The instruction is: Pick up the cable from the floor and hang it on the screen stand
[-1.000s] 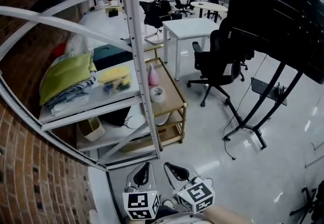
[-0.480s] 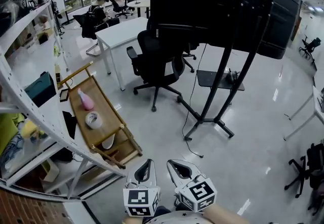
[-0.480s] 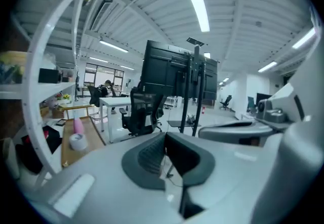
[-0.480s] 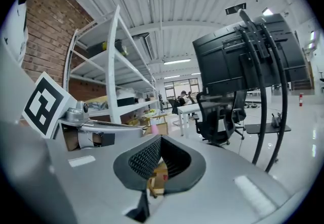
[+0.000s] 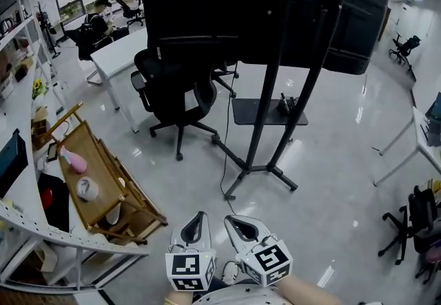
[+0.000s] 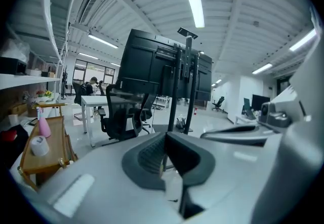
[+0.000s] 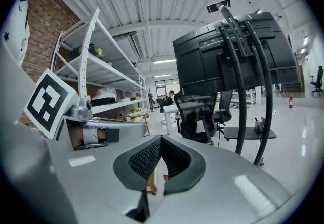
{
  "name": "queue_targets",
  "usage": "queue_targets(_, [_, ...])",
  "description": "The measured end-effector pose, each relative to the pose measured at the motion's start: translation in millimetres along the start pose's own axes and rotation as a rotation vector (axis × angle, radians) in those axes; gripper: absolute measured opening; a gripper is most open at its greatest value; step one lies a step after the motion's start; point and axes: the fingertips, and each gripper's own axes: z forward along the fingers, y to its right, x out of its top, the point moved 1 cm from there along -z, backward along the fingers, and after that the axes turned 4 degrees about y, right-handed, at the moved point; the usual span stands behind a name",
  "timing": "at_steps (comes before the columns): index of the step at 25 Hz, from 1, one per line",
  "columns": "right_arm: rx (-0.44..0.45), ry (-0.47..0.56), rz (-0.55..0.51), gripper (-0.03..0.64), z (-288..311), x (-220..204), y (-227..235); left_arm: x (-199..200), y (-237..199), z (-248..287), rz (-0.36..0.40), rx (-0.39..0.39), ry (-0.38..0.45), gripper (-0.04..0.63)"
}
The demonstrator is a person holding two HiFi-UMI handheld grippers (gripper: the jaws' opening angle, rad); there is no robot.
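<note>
The black screen stand rises mid-view and carries a big dark screen and a small shelf. A thin black cable hangs down beside the stand's left leg, and its end lies on the glossy floor near the stand's foot. Both grippers are low at the bottom of the head view, well short of the stand. My left gripper and my right gripper are shut with nothing in them. The stand also shows beyond the shut jaws in the left gripper view and the right gripper view.
A black office chair stands left of the stand in front of a white table. A tilted-looking wooden cart and a white shelf rack fill the left. Another chair sits at far right.
The head view has swung right, away from the shelf rack, and the screen stand is now in the middle. Both grippers stay low, side by side and shut.
</note>
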Motion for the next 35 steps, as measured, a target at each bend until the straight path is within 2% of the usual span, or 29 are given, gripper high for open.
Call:
queue_targets(5, [-0.027, -0.011, 0.047, -0.002, 6.1, -6.4, 39.8, -5.0, 13.5, 30.3, 0.023, -0.010, -0.038, 0.008])
queue_targets(12, [-0.075, -0.054, 0.108, -0.002, 47.8, -28.2, 89.8, -29.7, -7.9, 86.7, -0.004, -0.013, -0.106, 0.008])
queue_targets(19, [-0.160, -0.109, 0.135, -0.002, 142.3, -56.8, 172.3, -55.0, -40.3, 204.0, 0.037, -0.077, -0.157, 0.008])
queue_targets(24, [-0.216, -0.123, 0.117, -0.002, 231.2, -79.7, 244.2, -79.3, -74.7, 311.2, 0.011, -0.135, -0.192, 0.008])
queue_targets(27, [-0.246, -0.148, 0.100, -0.002, 271.6, -102.7, 277.8, -102.4, -88.6, 363.1, 0.046, -0.180, -0.202, 0.008])
queue_targets(30, [-0.275, -0.181, 0.105, 0.000, 307.7, -136.9, 310.2, -139.2, -100.7, 406.4, 0.102, -0.191, -0.219, 0.008])
queue_targets(33, [-0.286, -0.203, 0.111, 0.000, 345.7, -184.7, 343.7, -185.8, -116.8, 447.3, 0.091, -0.176, -0.240, 0.008])
queue_targets(34, [-0.288, -0.213, 0.116, 0.008, 358.6, -203.1, 354.8, -201.5, -121.7, 461.0, 0.085, -0.175, -0.244, 0.008])
queue_targets(35, [-0.291, -0.226, 0.120, 0.055, 370.9, -222.0, 365.8, -216.3, -126.3, 474.1, 0.085, -0.172, -0.247, 0.008])
